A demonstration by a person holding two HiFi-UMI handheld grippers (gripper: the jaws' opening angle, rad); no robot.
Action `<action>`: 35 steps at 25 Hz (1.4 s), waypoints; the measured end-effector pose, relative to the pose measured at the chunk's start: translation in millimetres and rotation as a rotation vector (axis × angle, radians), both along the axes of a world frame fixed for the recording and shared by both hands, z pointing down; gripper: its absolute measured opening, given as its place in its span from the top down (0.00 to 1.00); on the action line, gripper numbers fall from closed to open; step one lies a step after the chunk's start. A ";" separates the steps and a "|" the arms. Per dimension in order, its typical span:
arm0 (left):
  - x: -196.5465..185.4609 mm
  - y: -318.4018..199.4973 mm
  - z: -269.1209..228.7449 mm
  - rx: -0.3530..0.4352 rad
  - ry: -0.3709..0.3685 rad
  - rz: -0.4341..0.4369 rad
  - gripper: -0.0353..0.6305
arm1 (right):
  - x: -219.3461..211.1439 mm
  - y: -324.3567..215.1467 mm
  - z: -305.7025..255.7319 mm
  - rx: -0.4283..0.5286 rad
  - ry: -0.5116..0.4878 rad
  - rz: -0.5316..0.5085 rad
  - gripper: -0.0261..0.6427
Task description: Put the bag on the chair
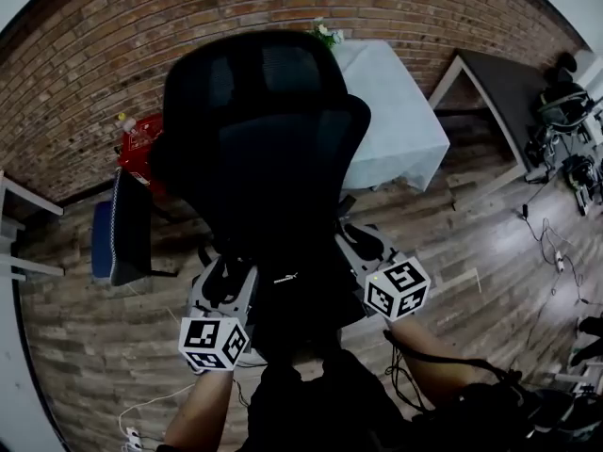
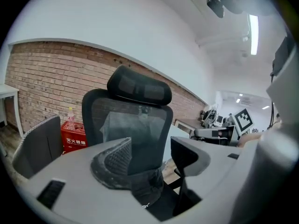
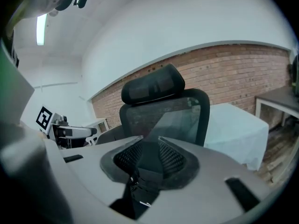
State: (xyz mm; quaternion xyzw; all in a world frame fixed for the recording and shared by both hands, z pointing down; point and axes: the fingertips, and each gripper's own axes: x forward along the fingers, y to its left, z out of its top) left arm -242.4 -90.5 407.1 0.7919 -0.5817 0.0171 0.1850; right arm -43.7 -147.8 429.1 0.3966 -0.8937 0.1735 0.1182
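- Person stands at the black office chair (image 1: 273, 149) with a gripper in each hand. The bag (image 1: 288, 295) is slung between the two on the near side of the chair. It is black on black, so its outline is hard to part from the chair.
- The right gripper (image 3: 150, 144) has its jaws nearly together, the pads pinching a dark strap or fold of the bag. I judge this side carries most of the weight.
- The left gripper (image 2: 152, 147) has its jaws fairly wide. Bag fabric lies between them against one ribbed pad. The other jaw is clear of it, with floor showing through the gap. That reads as a cradle, not a grip.
- The two-point hold makes sense. A soft bag sags when held from one corner. Spread between both hands, it should hang level enough to go over onto the seat.
- By my reading the bag is not on the chair yet. The seat is hidden under backrest and bag in the head view, so I can't say how near the bag hangs.
- Bag's contents: can't tell, as no opening is in view.
- A red box (image 2: 74, 140) sits against the brick wall (image 1: 113, 55) beyond the chair, with a bottle (image 2: 71, 117) standing at its top. The inside of the box is not visible.
- A table (image 1: 396, 111) under a pale cloth stands beyond the chair, clear of the work.
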 end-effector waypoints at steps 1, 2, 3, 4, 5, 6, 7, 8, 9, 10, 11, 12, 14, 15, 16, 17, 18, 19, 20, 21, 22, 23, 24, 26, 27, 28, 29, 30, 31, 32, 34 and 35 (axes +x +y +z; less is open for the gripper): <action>-0.7 2.8 -6.7 0.009 0.002 -0.004 0.54 | 0.0 3.4 -8.5 0.009 -0.007 0.000 0.80; -0.2 5.1 -13.4 0.019 0.003 -0.003 0.57 | -0.4 6.6 -16.9 0.020 -0.011 -0.003 0.81; 0.8 6.7 -20.1 0.029 0.003 -0.001 0.58 | -1.0 9.2 -25.5 0.033 -0.013 -0.008 0.83; 1.8 7.8 -26.8 0.040 0.001 0.001 0.59 | -1.7 11.0 -34.0 0.046 -0.015 -0.013 0.84; 2.4 9.0 -33.2 0.048 0.001 0.001 0.62 | -2.4 12.5 -42.2 0.060 -0.018 -0.015 0.85; 2.9 10.7 -39.0 0.054 0.005 0.003 0.67 | -2.8 14.0 -50.2 0.073 -0.025 -0.012 0.86; 3.7 13.1 -43.9 0.055 0.015 0.008 0.69 | -2.7 15.7 -57.7 0.086 -0.035 -0.005 0.86; 4.7 15.9 -48.1 0.052 0.031 0.014 0.70 | -2.5 18.1 -64.2 0.098 -0.045 0.002 0.87; 5.5 18.6 -52.0 0.049 0.044 0.020 0.71 | -2.4 20.8 -69.7 0.108 -0.052 0.005 0.87; 5.9 20.7 -56.1 0.049 0.051 0.021 0.72 | -2.3 23.4 -75.0 0.118 -0.056 0.004 0.88; 5.9 22.7 -60.5 0.055 0.049 0.017 0.76 | -1.8 25.7 -80.7 0.127 -0.054 0.002 0.88; 5.6 24.7 -64.5 0.063 0.044 0.008 0.80 | -0.7 27.6 -86.2 0.134 -0.050 0.001 0.88; 2.6 28.6 -70.4 0.069 0.025 -0.022 0.90 | 2.2 30.6 -95.4 0.147 -0.044 0.002 0.89; 0.2 30.2 -73.2 0.069 0.013 -0.037 0.92 | 3.3 32.1 -99.2 0.152 -0.046 0.002 0.89; -1.8 32.0 -77.0 0.073 0.003 -0.044 0.93 | 3.9 33.9 -102.9 0.158 -0.049 0.000 0.90; -3.0 34.2 -82.3 0.085 0.000 -0.043 0.93 | 4.4 36.0 -106.6 0.165 -0.051 -0.003 0.91; -3.9 36.7 -88.4 0.101 0.004 -0.039 0.93 | 4.7 38.1 -110.0 0.172 -0.050 -0.007 0.92; -4.7 39.2 -94.2 0.116 0.010 -0.034 0.93 | 5.1 39.9 -112.9 0.179 -0.049 -0.009 0.92; -5.4 41.6 -99.1 0.127 0.015 -0.031 0.93 | 5.4 41.5 -115.0 0.184 -0.048 -0.009 0.92; -5.8 43.8 -103.1 0.137 0.015 -0.028 0.93 | 5.5 42.8 -116.6 0.189 -0.050 -0.008 0.92; -6.2 45.9 -106.3 0.143 0.012 -0.025 0.93 | 5.2 43.8 -118.1 0.192 -0.054 -0.006 0.93; -6.5 48.0 -108.9 0.146 0.007 -0.023 0.93 | 4.5 44.6 -119.5 0.194 -0.059 -0.005 0.93; -7.0 49.9 -111.2 0.149 0.006 -0.022 0.93 | 3.7 45.2 -121.1 0.196 -0.063 -0.004 0.93; -8.0 53.0 -116.2 0.156 0.017 -0.025 0.93 | 2.2 46.6 -127.0 0.197 -0.062 0.002 0.93; -8.3 54.2 -118.8 0.161 0.026 -0.026 0.93 | 1.7 47.8 -131.1 0.199 -0.056 0.005 0.93; -8.6 55.2 -121.3 0.166 0.034 -0.025 0.93 | 1.0 49.5 -135.0 0.205 -0.049 0.004 0.93; -9.2 56.0 -123.8 0.174 0.040 -0.022 0.93 | -0.1 51.3 -138.3 0.213 -0.043 -0.001 0.93; -10.1 56.9 -126.5 0.181 0.042 -0.020 0.93 | -1.6 53.2 -141.2 0.222 -0.040 -0.007 0.93; -10.8 57.7 -129.5 0.187 0.042 -0.018 0.93 | -2.9 54.5 -143.6 0.229 -0.038 -0.012 0.93; -11.2 58.2 -132.3 0.191 0.042 -0.016 0.93 | -3.9 55.4 -146.2 0.235 -0.037 -0.014 0.93; -11.4 58.5 -136.5 0.201 0.043 -0.014 0.93 | -4.1 56.2 -151.8 0.241 -0.034 -0.011 0.93; -11.1 58.9 -138.1 0.206 0.041 -0.014 0.93 | -3.5 56.5 -153.2 0.243 -0.034 -0.008 0.93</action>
